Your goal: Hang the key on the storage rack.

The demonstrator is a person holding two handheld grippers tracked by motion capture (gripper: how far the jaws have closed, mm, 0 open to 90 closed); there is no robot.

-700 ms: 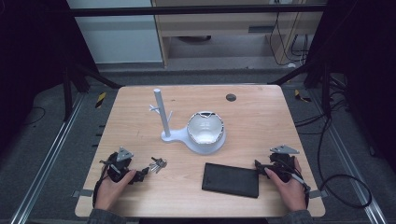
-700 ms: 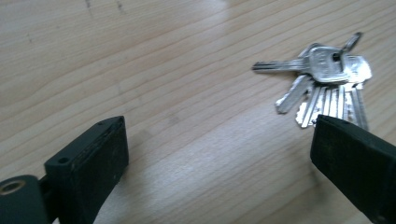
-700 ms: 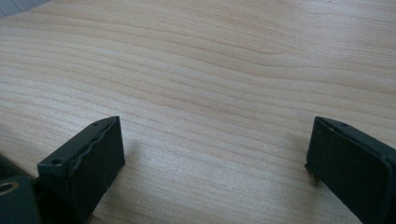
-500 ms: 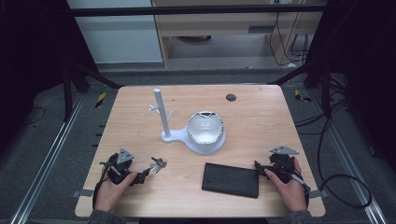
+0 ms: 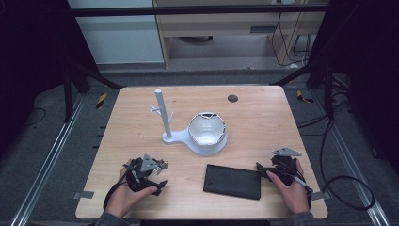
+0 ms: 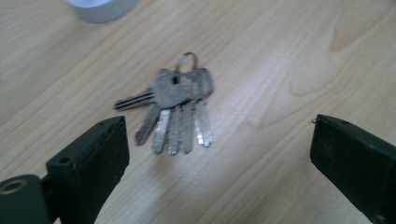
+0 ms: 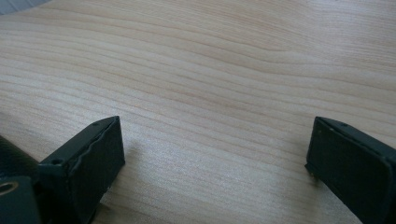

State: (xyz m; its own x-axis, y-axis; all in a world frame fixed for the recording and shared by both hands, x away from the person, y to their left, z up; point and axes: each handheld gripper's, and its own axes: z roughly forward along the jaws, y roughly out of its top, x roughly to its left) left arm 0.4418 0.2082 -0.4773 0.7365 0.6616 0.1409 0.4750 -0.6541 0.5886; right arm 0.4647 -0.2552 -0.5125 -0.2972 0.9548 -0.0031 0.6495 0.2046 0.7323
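Observation:
A bunch of several silver keys (image 6: pixel 177 105) on a ring lies flat on the wooden table (image 5: pixel 263 122). It is just ahead of my left gripper (image 6: pixel 219 137), whose jaws stand wide apart on either side and do not touch it. From the high view the keys (image 5: pixel 161 165) sit at the tip of the left gripper (image 5: pixel 157 174), near the front left. My right gripper (image 7: pixel 215 140) is open over bare wood with nothing between its jaws. In the high view the right gripper (image 5: pixel 262 170) rests at the front right, beside a flat black case (image 5: pixel 233 181).
A white stand with an upright post (image 5: pixel 162 113) and small pegs joins a white bowl (image 5: pixel 207 133) at mid-table. A small dark disc (image 5: pixel 232 98) lies near the far edge. The black case's corner (image 7: pixel 9 151) shows beside the right gripper's left jaw.
My left gripper has slid right along the table until the keys lie just ahead of its open jaws. The right hand and the black case have stayed put.

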